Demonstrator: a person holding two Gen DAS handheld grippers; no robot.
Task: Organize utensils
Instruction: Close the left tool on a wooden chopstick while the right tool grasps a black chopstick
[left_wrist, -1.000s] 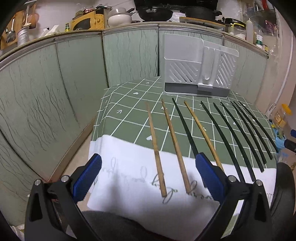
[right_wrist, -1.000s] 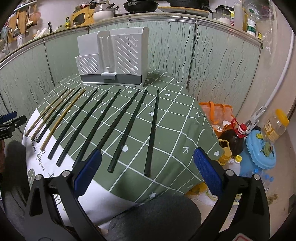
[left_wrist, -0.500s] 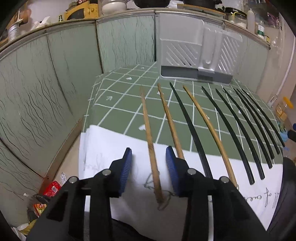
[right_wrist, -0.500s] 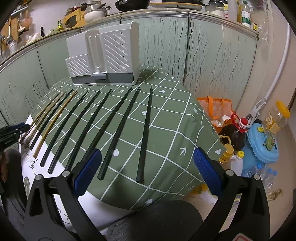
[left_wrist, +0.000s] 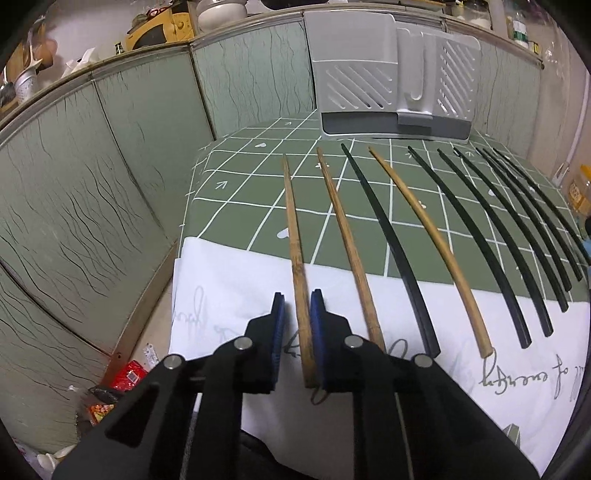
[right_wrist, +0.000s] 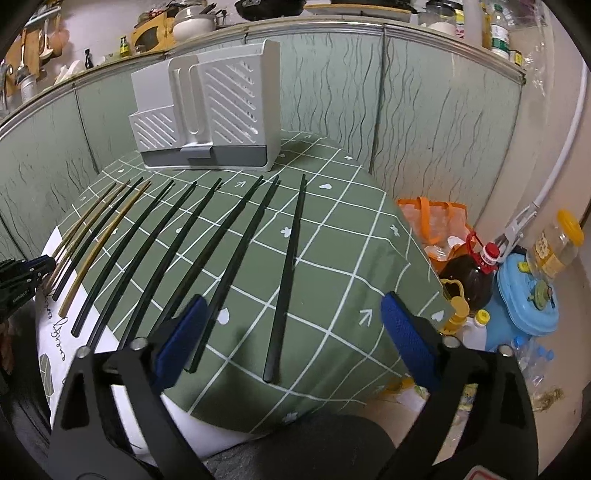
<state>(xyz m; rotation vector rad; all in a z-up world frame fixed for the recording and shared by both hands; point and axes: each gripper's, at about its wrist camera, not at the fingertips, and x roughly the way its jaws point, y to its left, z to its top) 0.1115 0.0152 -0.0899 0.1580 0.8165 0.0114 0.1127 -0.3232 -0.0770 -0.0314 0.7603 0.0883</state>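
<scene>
On the green grid-patterned tablecloth (right_wrist: 332, 236) sits a grey slotted plastic utensil holder (right_wrist: 207, 122) at the far end, with a row of long black chopsticks (right_wrist: 288, 273) fanned out before it. Right gripper (right_wrist: 291, 332) hangs wide open, holding nothing. Left gripper (left_wrist: 297, 332) is nearly closed around the leftmost brown wooden chopstick (left_wrist: 293, 236), right pad touching.

The left claw (left_wrist: 297, 332) narrows from wide open to nearly shut around the near end of the leftmost wooden chopstick (left_wrist: 295, 251). The right claw (right_wrist: 291, 332), wide open, edges toward 12 o'clock over the surface (right_wrist: 332, 258).
</scene>
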